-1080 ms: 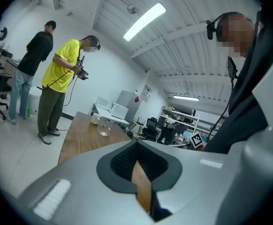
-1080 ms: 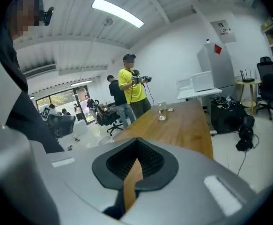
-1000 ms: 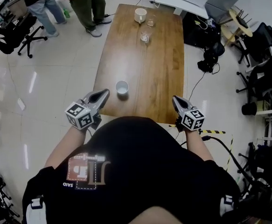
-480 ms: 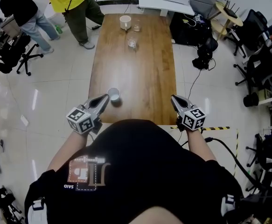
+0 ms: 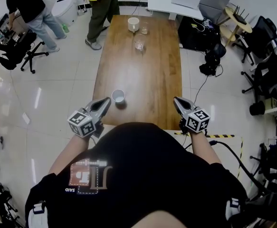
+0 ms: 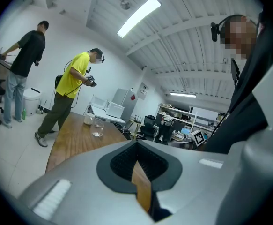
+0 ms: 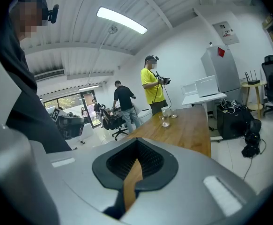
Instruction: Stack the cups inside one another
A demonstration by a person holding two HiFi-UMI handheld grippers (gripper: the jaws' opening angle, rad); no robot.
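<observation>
The left gripper point(image 5: 108, 100) and the right gripper point(image 5: 176, 101) hung over the near end of the wooden counter point(image 5: 152, 80), each pressed together on nothing. A white cup point(image 5: 118, 96) stood just beside the left tip. Far off stood a white mug point(image 5: 133, 23), a small glass point(image 5: 144, 29) beside it and a nearer glass point(image 5: 139, 45), too small to make out. The wearer's torso point(image 5: 133, 175) hid part of the counter's near edge.
</observation>
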